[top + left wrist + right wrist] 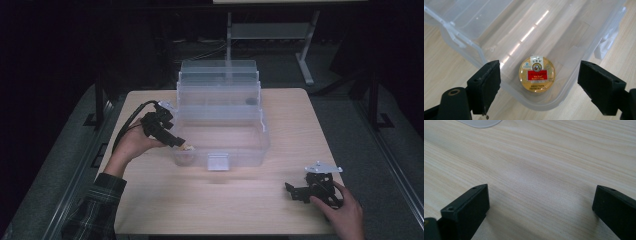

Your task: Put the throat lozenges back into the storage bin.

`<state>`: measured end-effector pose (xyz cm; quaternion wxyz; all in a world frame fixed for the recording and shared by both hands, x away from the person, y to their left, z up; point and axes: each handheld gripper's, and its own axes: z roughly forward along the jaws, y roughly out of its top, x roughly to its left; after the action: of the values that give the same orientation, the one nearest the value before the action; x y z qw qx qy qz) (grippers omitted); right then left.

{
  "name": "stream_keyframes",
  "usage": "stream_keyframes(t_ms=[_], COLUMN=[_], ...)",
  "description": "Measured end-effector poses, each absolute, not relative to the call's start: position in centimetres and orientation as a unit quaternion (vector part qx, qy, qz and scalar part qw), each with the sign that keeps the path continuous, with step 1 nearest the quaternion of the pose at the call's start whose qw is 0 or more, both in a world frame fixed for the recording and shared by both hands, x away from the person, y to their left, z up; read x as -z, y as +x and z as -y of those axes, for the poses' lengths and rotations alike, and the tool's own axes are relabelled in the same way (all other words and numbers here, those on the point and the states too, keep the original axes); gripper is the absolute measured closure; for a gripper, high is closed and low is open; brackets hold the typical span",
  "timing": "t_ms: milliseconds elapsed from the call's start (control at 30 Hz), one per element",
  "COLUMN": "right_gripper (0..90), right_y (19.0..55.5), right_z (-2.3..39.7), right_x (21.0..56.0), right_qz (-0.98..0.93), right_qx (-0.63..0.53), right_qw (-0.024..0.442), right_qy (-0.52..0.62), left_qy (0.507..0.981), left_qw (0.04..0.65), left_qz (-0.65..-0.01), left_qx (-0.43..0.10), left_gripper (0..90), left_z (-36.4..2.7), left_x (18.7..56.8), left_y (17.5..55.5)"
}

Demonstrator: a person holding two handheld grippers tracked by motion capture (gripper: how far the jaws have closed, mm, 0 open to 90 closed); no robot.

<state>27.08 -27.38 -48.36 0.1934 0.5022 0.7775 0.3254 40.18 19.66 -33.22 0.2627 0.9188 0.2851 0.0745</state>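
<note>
A clear plastic box [220, 127] with its lid raised stands mid-table. A small round golden tin with a red label [537, 74] lies in the box's near-left corner [541, 106]; the same tin [187, 148] shows faintly in the high view. My left gripper [181, 144] hovers over that corner, open, its jaws wide on either side of the tin and apart from it [537, 87]. My right gripper [295, 192] rests low at the table's near right, open, with bare wood between its jaws [540, 207].
The wooden table [300, 125] has free room to the right and front of the box. A latch tab [218, 162] sticks out at the box's front. A dark round spot [250, 100] sits in the raised lid. A metal stand [305, 60] is behind the table.
</note>
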Motion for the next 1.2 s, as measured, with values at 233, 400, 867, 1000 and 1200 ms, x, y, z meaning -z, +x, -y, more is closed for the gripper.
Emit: stream_keyframes(t_ms=[233, 400, 867, 1000, 1200], right_gripper=[0.5, 0.5, 0.5, 0.5, 0.5], right_y=[27.1, 27.1, 27.1, 27.1, 27.1], right_z=[27.4, 27.4, 27.4, 27.4, 27.4], right_x=[48.4, 48.4, 48.4, 48.4, 48.4], right_qz=[-0.777, -0.778, -0.778, -0.778, -0.778], right_qx=[-0.325, -0.325, -0.325, -0.325, -0.325], right_qw=[0.193, 0.193, 0.194, 0.193, 0.193], right_qy=[0.502, 0.502, 0.502, 0.502, 0.502], left_qy=[0.914, 0.910, 0.901, 0.897, 0.891], left_qw=[0.267, 0.271, 0.281, 0.283, 0.290], left_qz=[-0.294, -0.301, -0.313, -0.321, -0.331], left_qx=[-0.087, -0.092, -0.107, -0.109, -0.114], left_gripper=[13.4, 13.0, 12.5, 12.5, 12.6], left_z=[-20.9, -21.8, -23.9, -24.5, -25.6], left_x=[33.4, 33.6, 34.2, 34.7, 35.7], left_y=[39.4, 38.8, 36.8, 36.2, 35.3])
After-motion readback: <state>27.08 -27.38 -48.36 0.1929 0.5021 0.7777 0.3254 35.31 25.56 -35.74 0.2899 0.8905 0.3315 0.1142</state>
